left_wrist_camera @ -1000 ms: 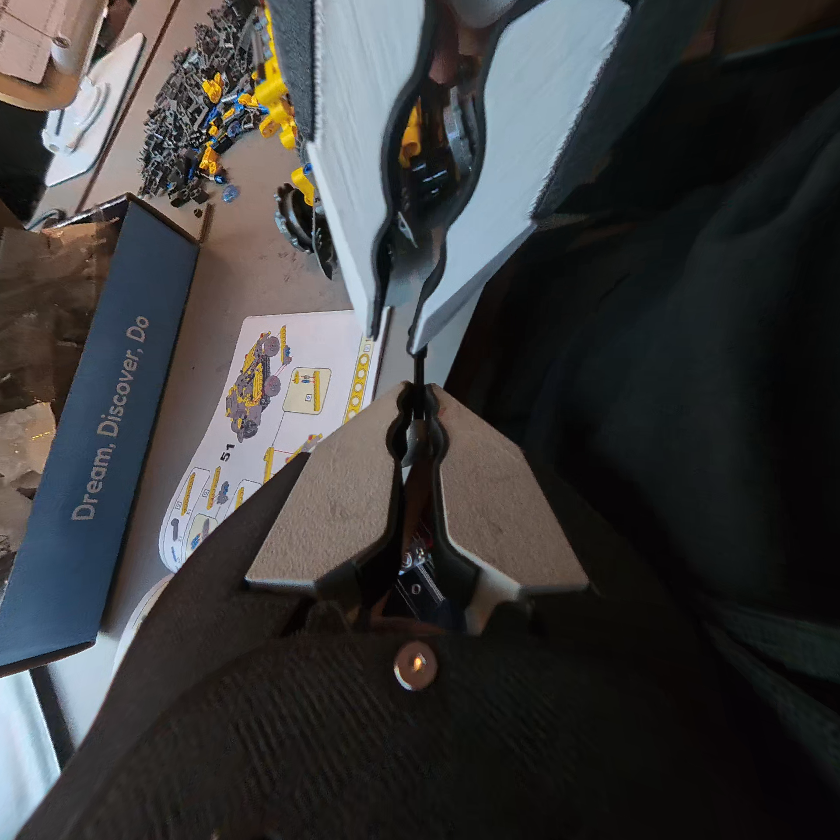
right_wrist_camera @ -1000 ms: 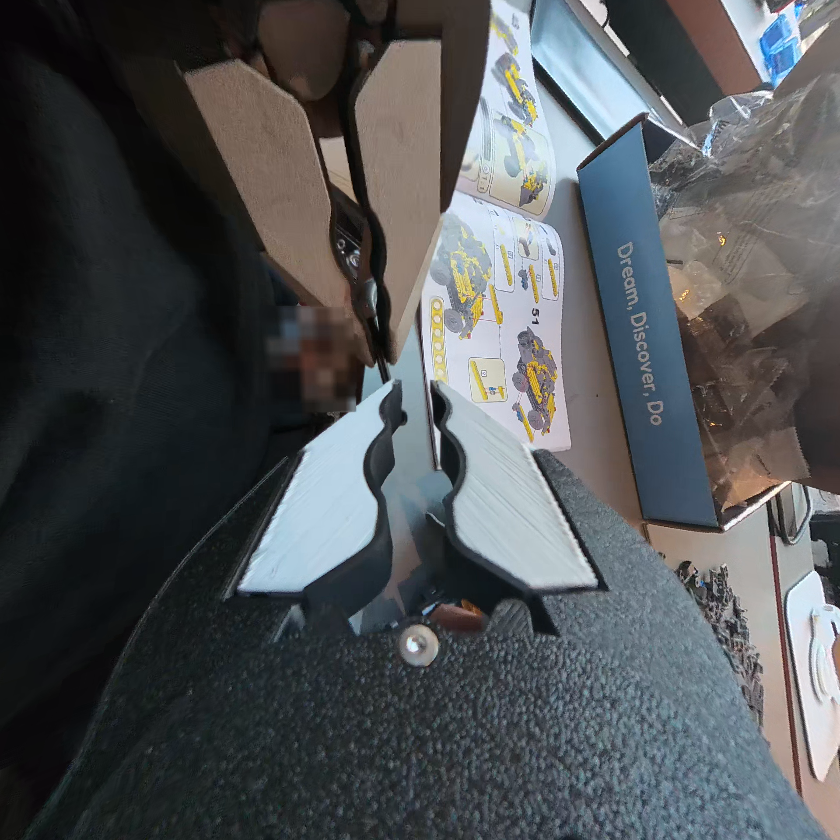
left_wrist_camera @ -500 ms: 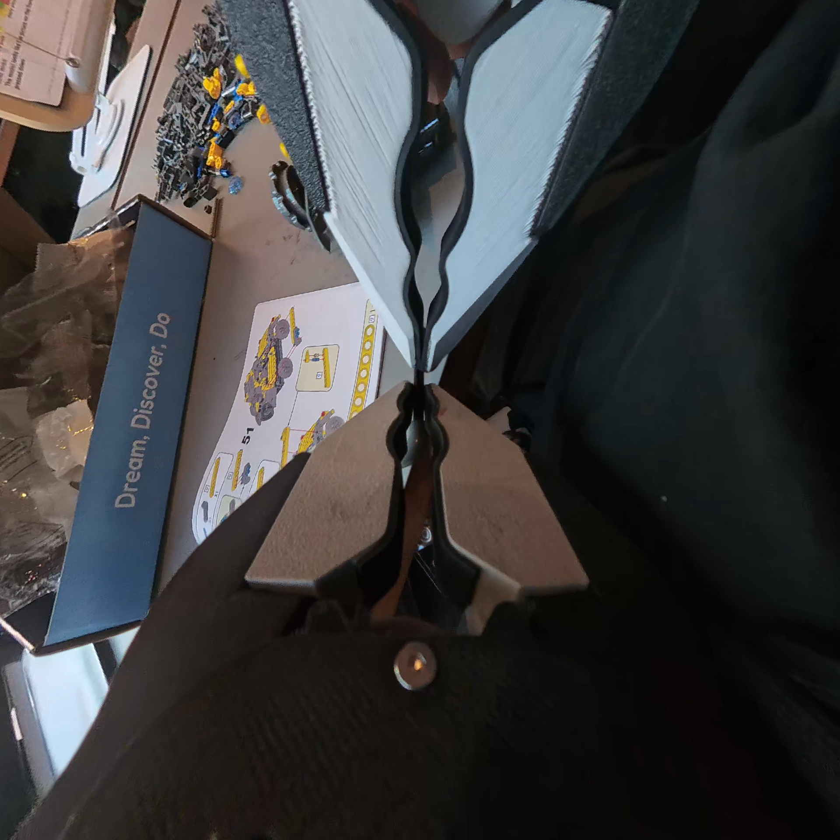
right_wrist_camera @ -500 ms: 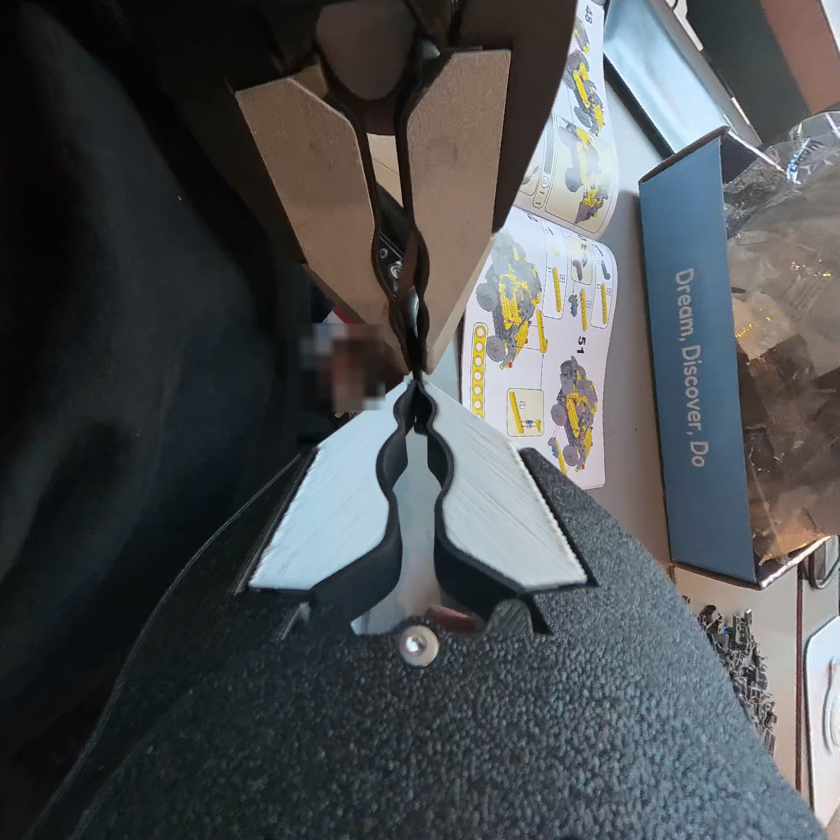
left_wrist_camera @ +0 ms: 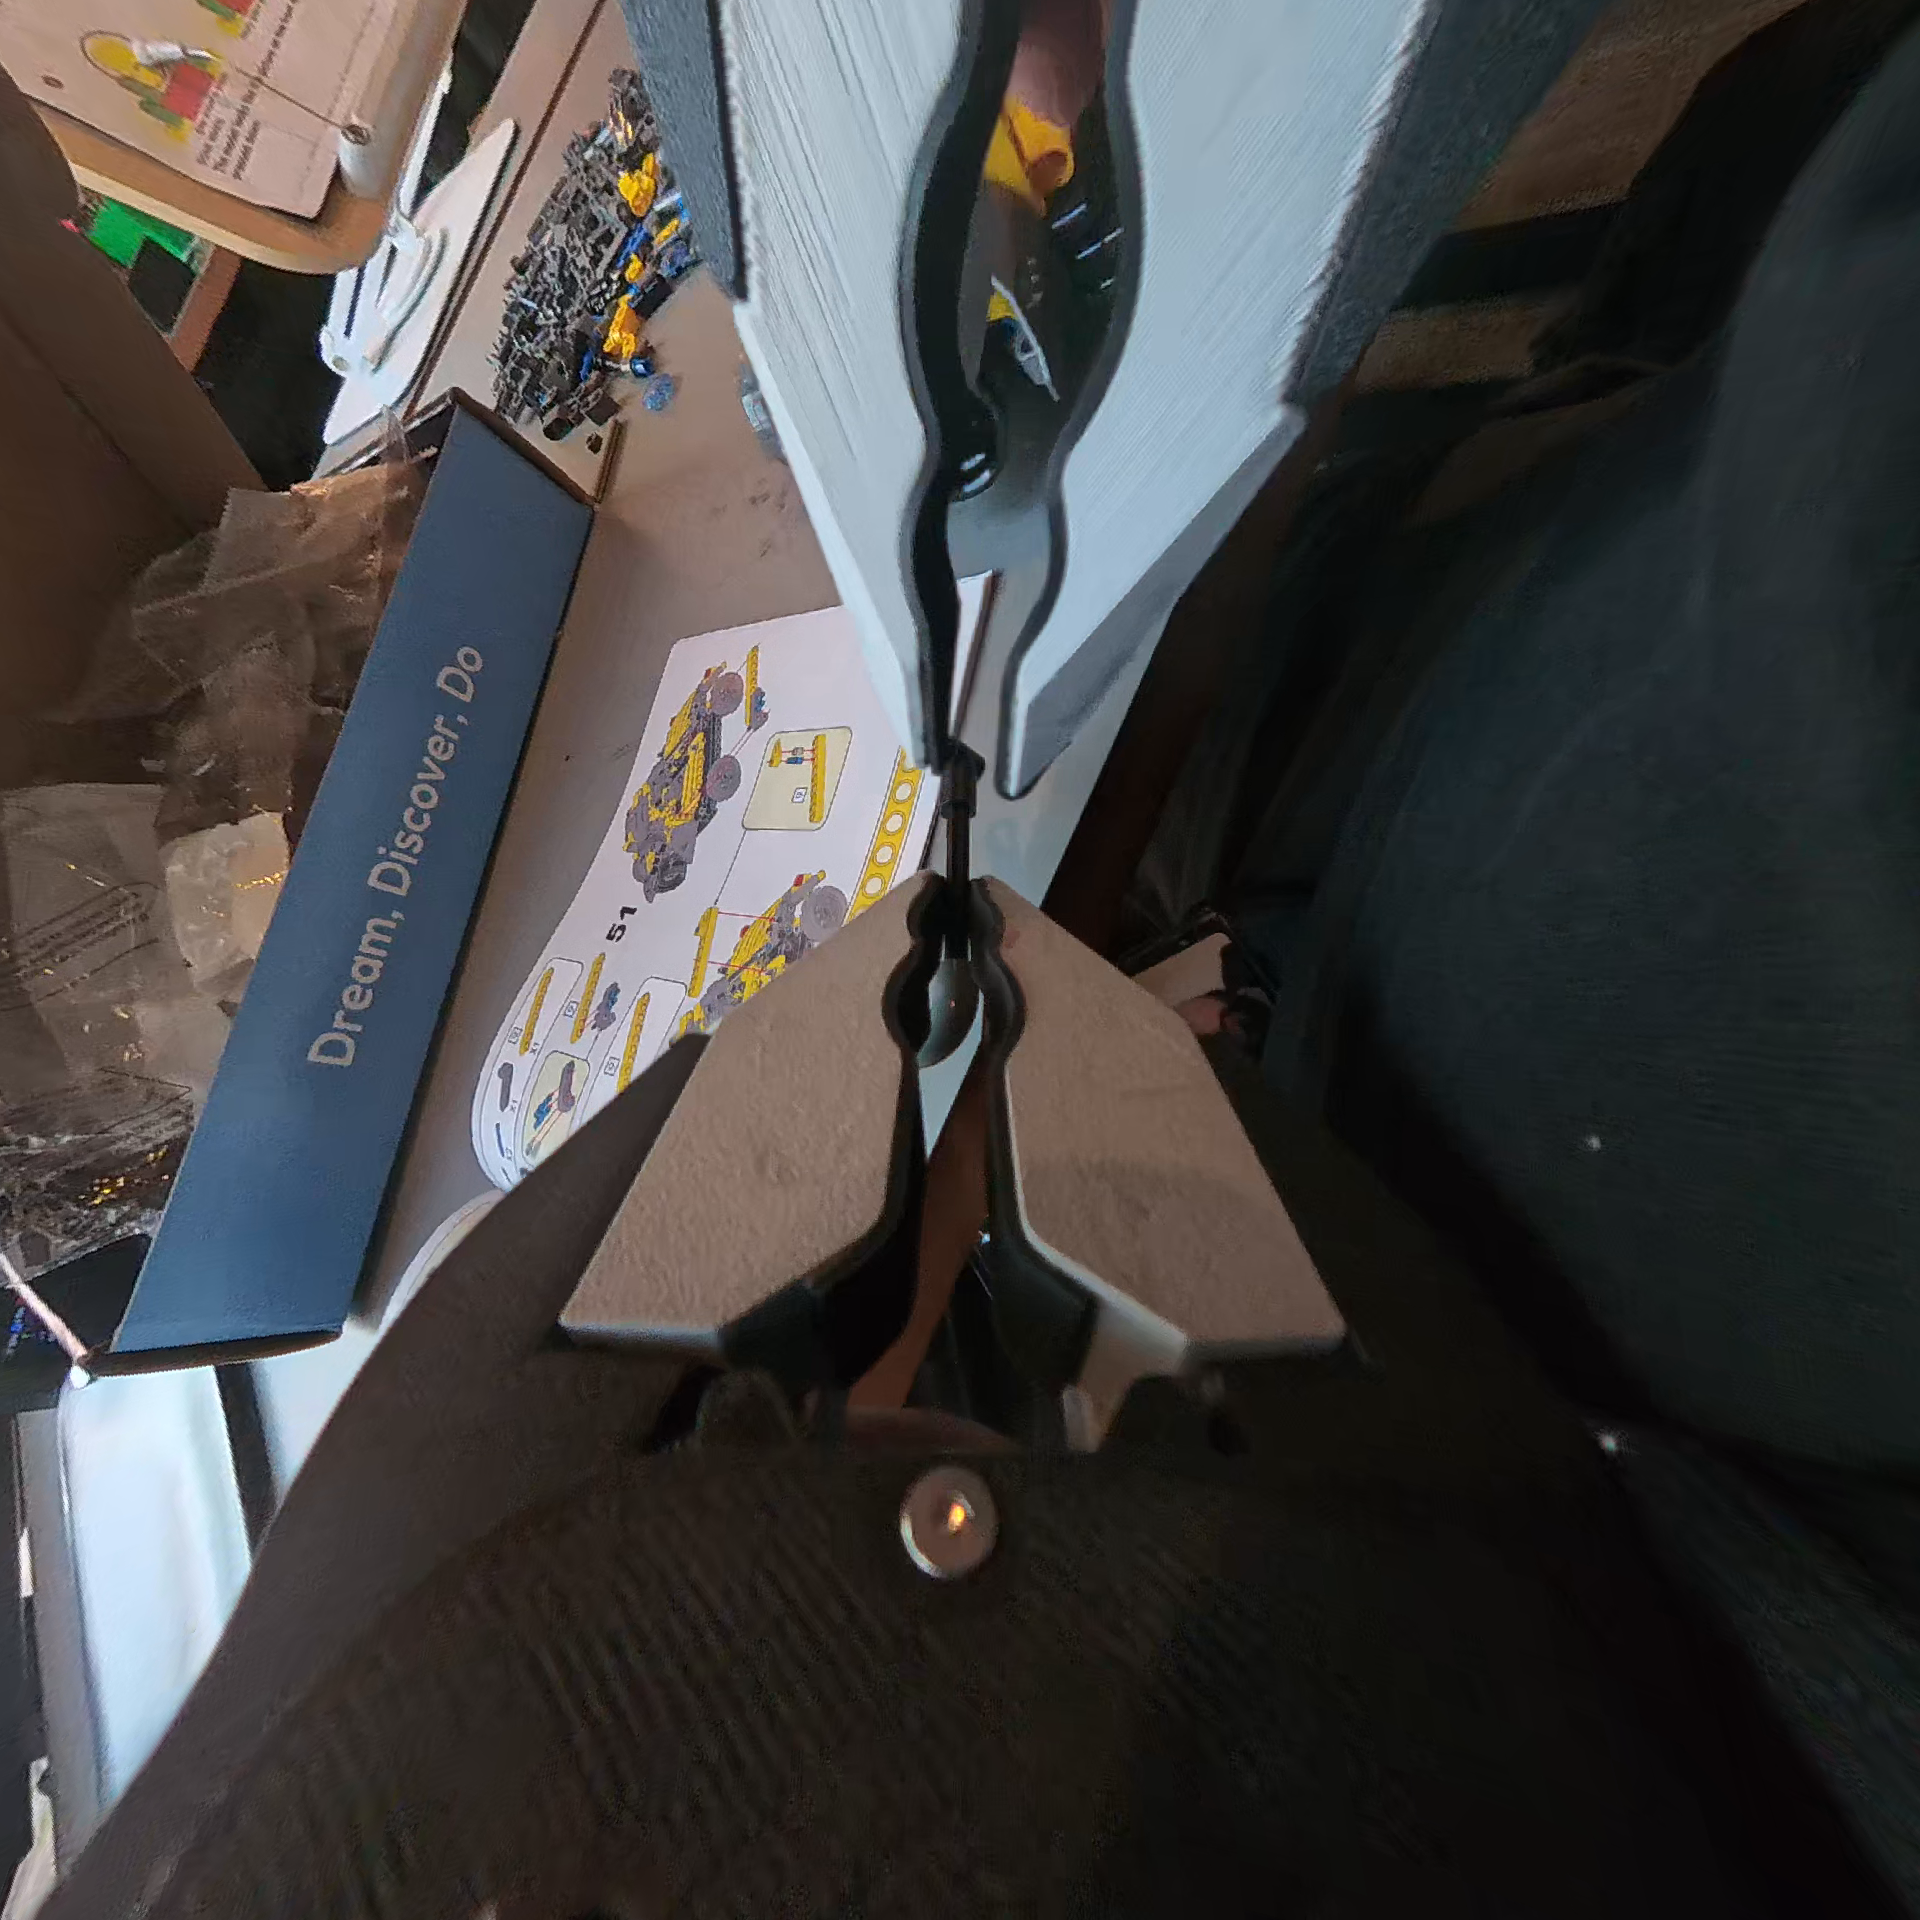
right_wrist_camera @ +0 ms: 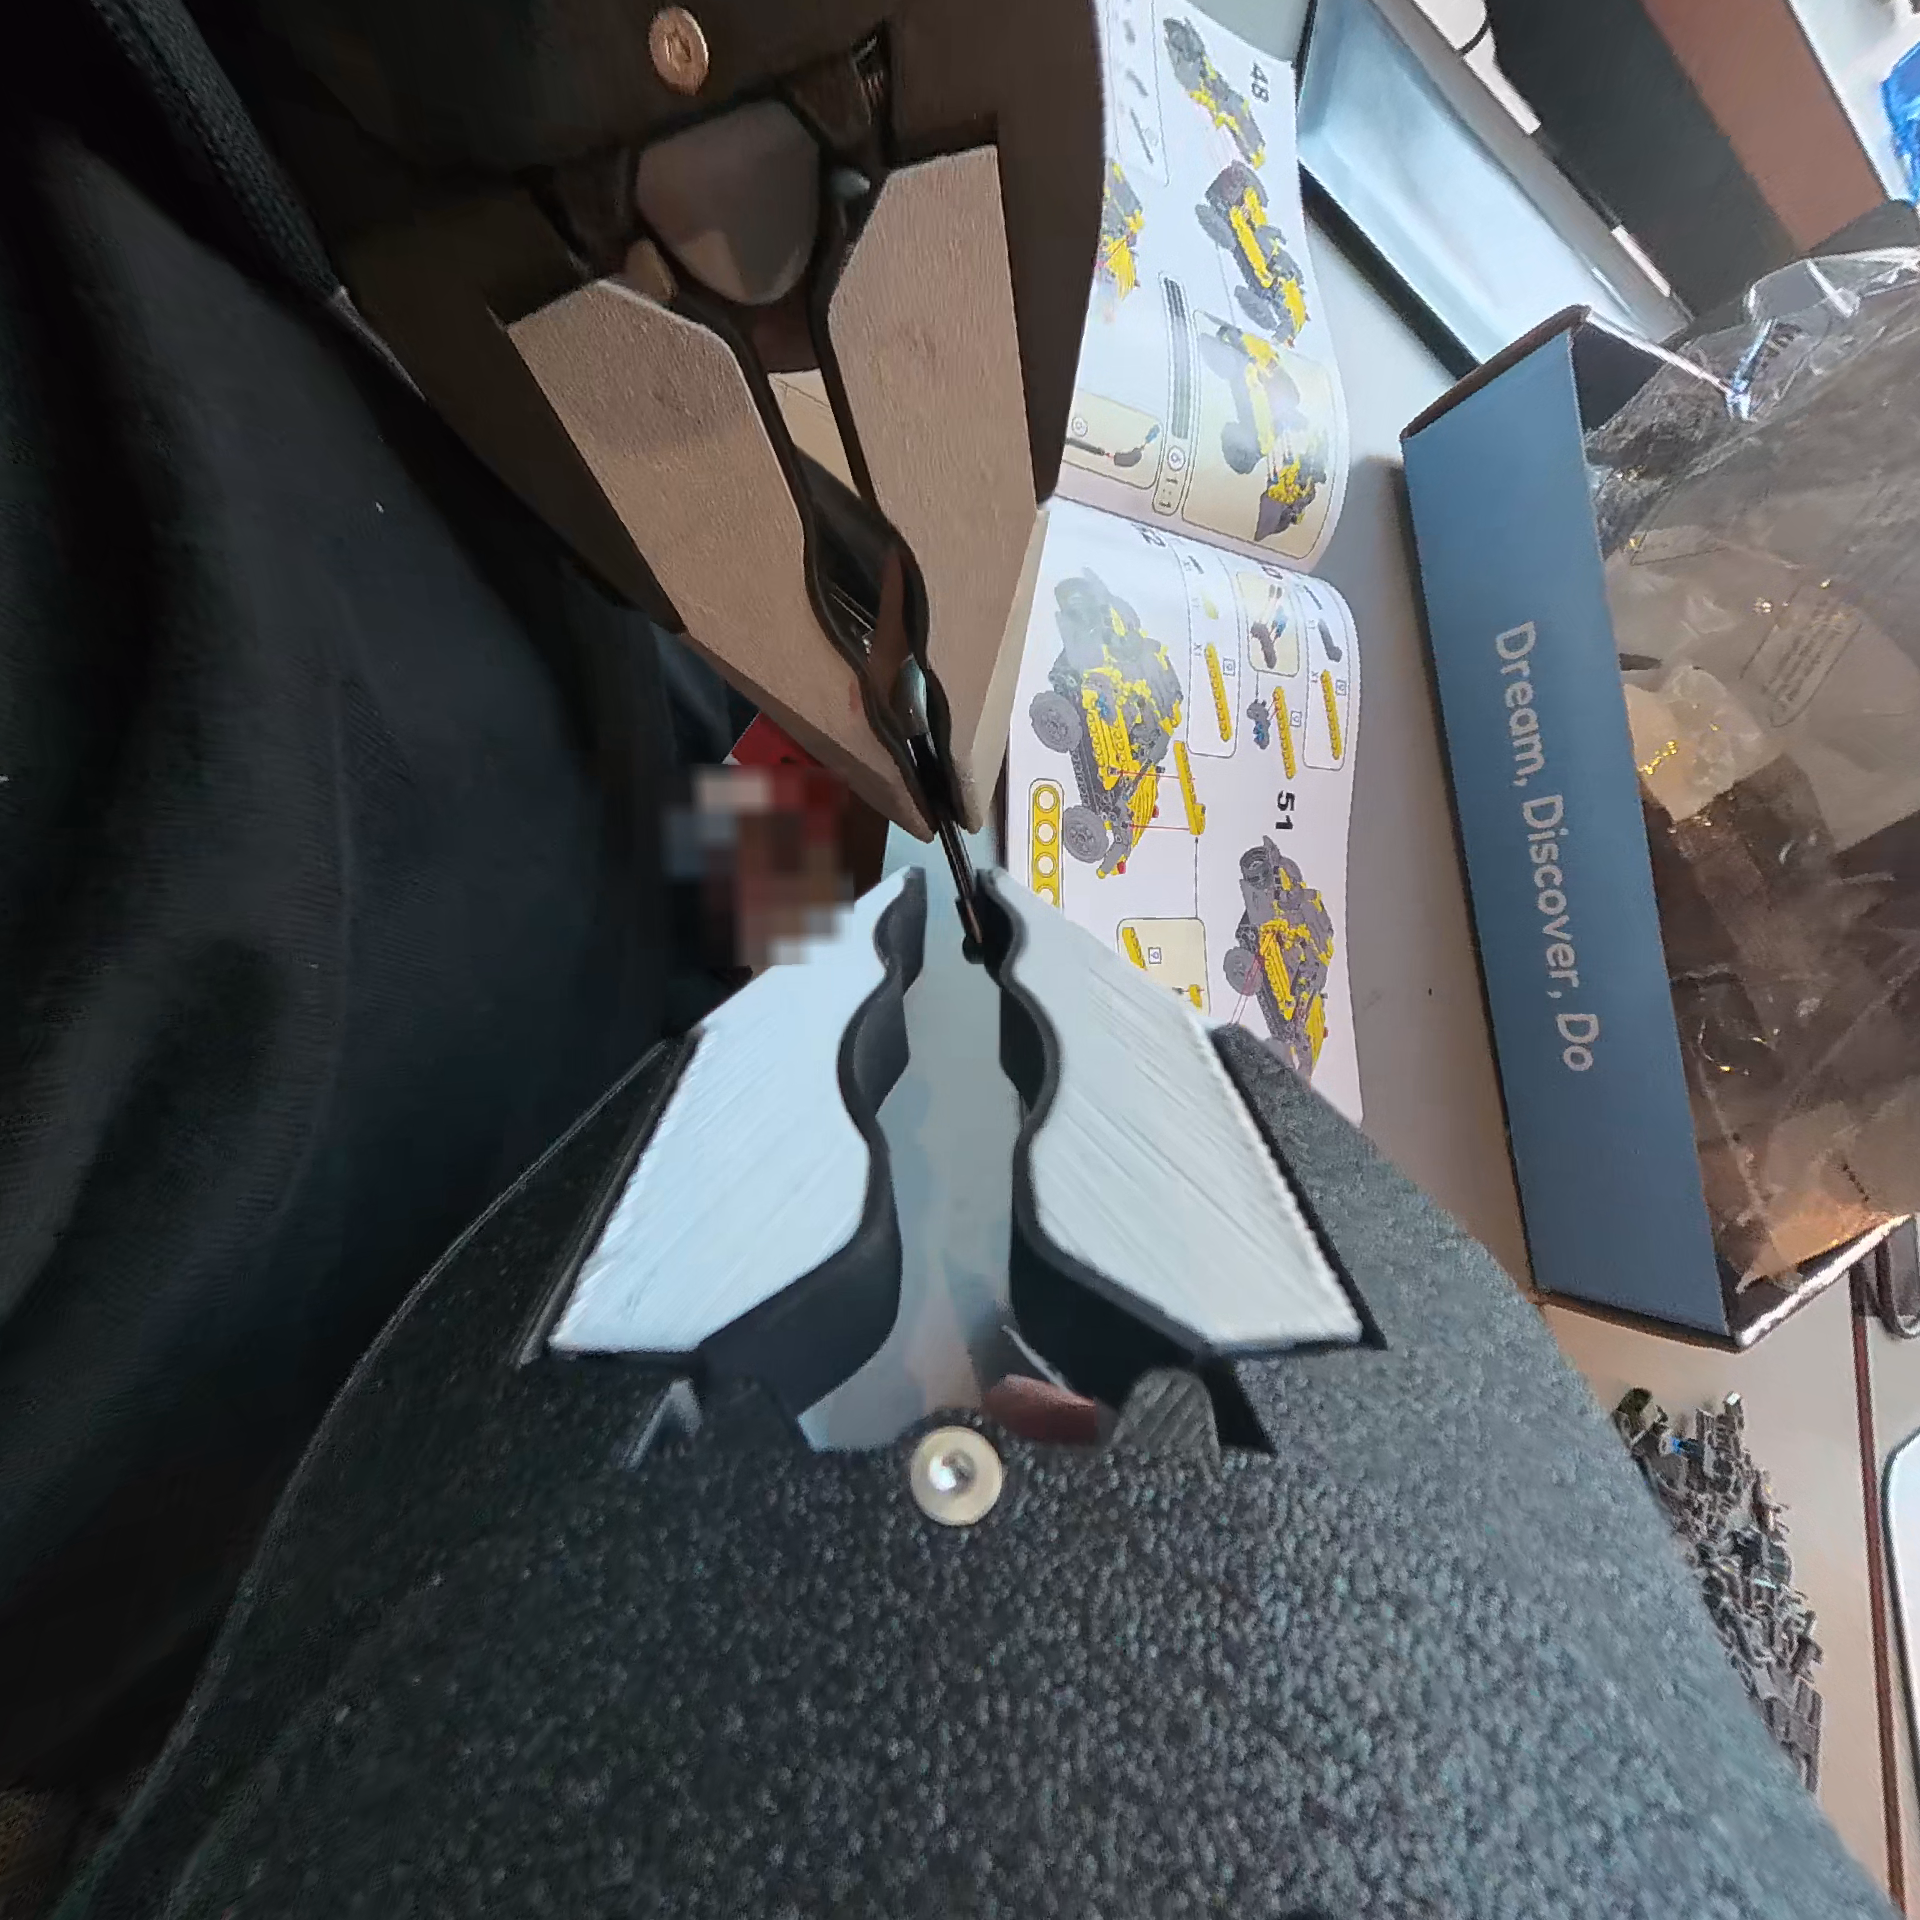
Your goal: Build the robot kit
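Note:
My left gripper [left_wrist_camera: 956, 888], with tan fingers, is shut on a thin black pin [left_wrist_camera: 958, 821] that sticks out past its tips. My right gripper [right_wrist_camera: 951, 883], with white fingers, faces it tip to tip and is slightly open. The free end of the pin [right_wrist_camera: 960, 883] lies in the gap between the white fingertips, against the right one. In the left wrist view the right gripper [left_wrist_camera: 975, 774] comes down from the top. In the right wrist view the left gripper [right_wrist_camera: 948, 826] comes down from above. Both are held in the air beside the table edge.
An open instruction booklet [left_wrist_camera: 748, 790] [right_wrist_camera: 1174, 790] lies on the grey table [left_wrist_camera: 686, 520]. Beside it stands a dark blue box [left_wrist_camera: 353, 883] [right_wrist_camera: 1538, 831] holding plastic bags [right_wrist_camera: 1787, 727]. A pile of small grey, yellow and blue parts [left_wrist_camera: 592, 270] lies beyond. A person's dark clothing [left_wrist_camera: 1558, 831] fills the near side. My two grippers' fingertips are within a few centimetres of each other.
The right gripper closed on the pin's end half a second ago and has now opened a little. The left gripper has stayed shut on the pin.

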